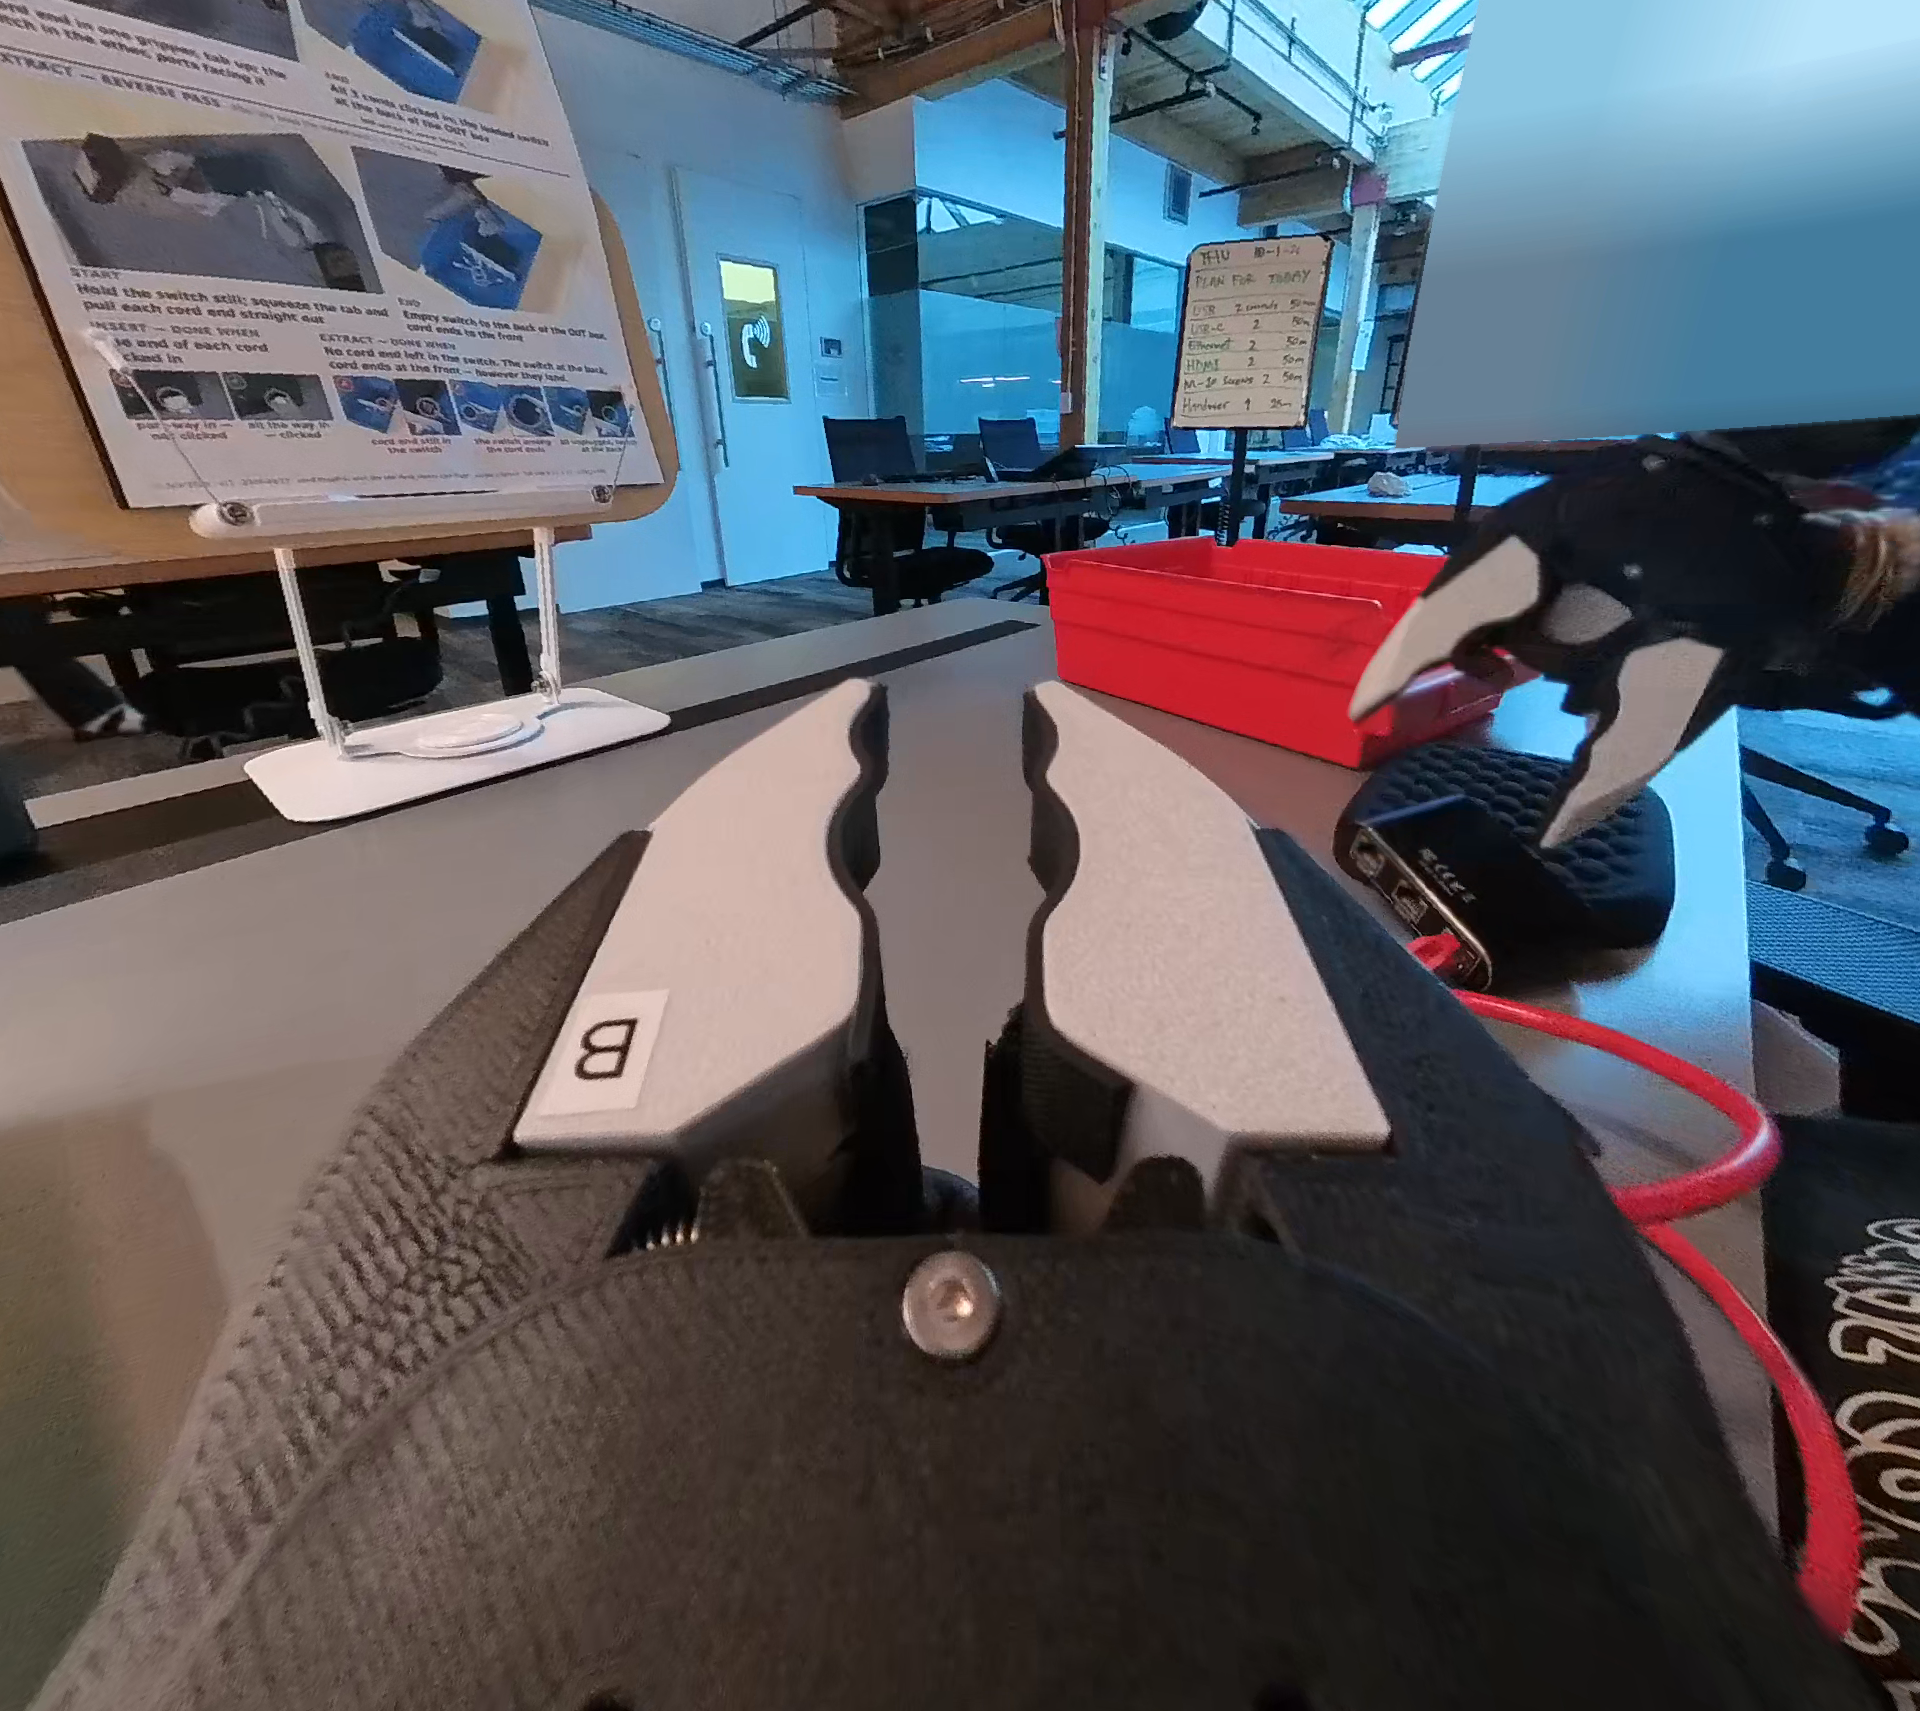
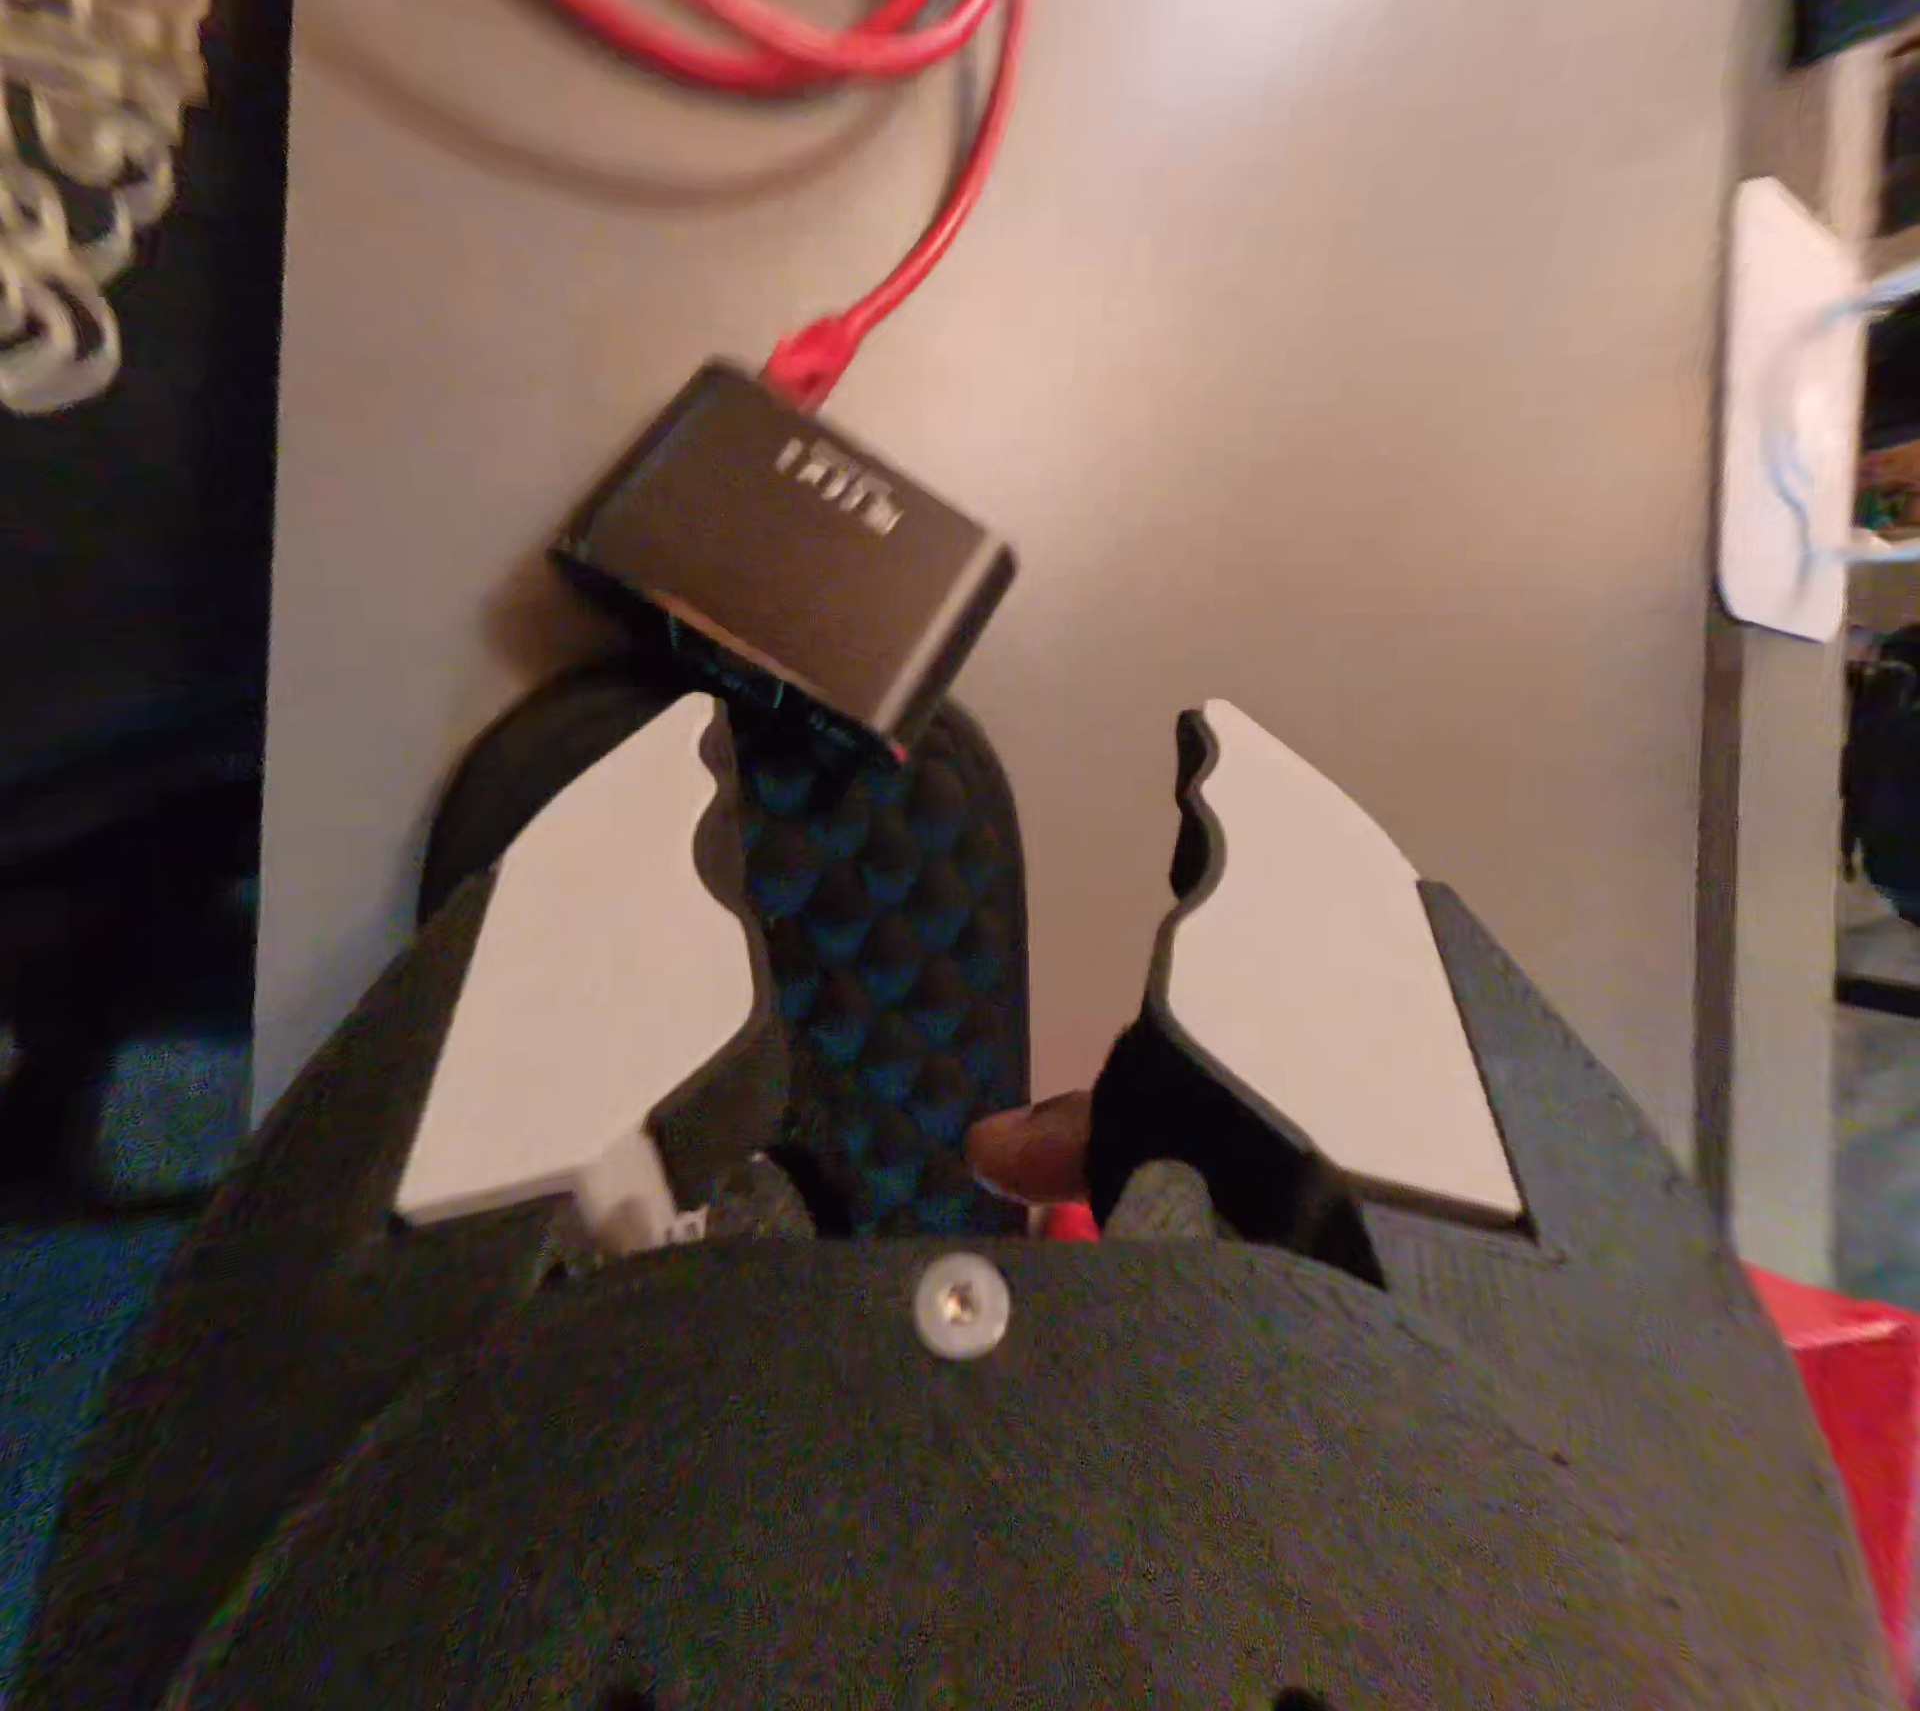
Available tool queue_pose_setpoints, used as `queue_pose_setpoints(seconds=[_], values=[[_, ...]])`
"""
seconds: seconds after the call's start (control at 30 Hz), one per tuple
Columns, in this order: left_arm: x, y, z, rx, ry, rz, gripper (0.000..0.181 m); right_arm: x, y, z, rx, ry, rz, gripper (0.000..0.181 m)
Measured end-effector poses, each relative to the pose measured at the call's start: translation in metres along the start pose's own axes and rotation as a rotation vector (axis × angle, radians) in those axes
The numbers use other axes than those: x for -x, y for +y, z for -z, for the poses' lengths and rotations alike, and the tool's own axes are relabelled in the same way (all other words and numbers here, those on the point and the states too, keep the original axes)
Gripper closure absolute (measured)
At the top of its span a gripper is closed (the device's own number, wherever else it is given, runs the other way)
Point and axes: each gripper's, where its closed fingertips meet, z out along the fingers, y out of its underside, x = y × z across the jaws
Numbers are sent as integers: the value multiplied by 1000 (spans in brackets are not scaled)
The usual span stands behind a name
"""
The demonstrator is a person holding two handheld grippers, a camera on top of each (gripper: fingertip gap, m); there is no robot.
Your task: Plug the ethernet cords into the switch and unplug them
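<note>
A small black switch [image 2: 790, 549] lies tilted, its near end resting on a black textured pad [image 2: 883, 934]. One red ethernet cord [image 2: 935, 248] is plugged into its far side, and red cord loops [image 2: 831, 30] lie beyond it. My right gripper [image 2: 951, 716] is open and empty, hovering over the pad just short of the switch. In the left wrist view the switch [image 1: 1423, 882] and its red cord [image 1: 1704, 1142] sit to the right, with the right gripper [image 1: 1475, 726] above them. My left gripper [image 1: 956, 705] is open with a narrow gap, empty, over the bare grey table [image 1: 312, 986].
A red bin [image 1: 1226, 643] stands behind the pad. An instruction sheet [image 1: 312, 155] on a white stand [image 1: 457, 757] is at the back left. A grey cord loop [image 2: 727, 175] lies near the red ones. The table's edge runs close on the right.
</note>
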Motion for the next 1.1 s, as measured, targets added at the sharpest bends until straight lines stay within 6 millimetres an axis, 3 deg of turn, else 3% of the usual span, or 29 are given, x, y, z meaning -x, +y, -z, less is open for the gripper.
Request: queue_pose_setpoints(seconds=[0.17, 0.3, 0.43, 0.53, 0.63, 0.7, 0.77, 0.87, 1.0, 1.1], values=[[-3, 4, -2, 7, 16, 12, 157, -42, -40, 34, -545, 394, -294, 110], [-3, 3, -1, -6, 14, 13, 157, -55, -38, 73, -939, 769, -388, 137], [3, -7, 5, -27, 1, 26, 157, -55, -35, 76, -936, 796, -375, 136], [17, -33, 19, -46, -56, -19, 157, -54, -36, 76, -948, 802, -374, 136], [59, -53, 48, 30, -260, -87, 156, -53, -37, 71, -921, 798, -358, 136], [92, -54, 73, 161, -382, -121, 154, -54, -37, 69, -907, 805, -348, 136], [132, -42, 97, 324, -502, -96, 152, -53, -38, 68, -899, 802, -338, 136], [172, 0, 117, 567, -537, 65, 146, -52, -38, 67, -892, 810, -328, 138], [198, 49, 126, 829, -579, 80, 143, -52, -39, 63, -866, 812, -308, 138], [196, 70, 120, 924, -547, 74, 143, -51, -40, 61, -849, 813, -293, 138]])
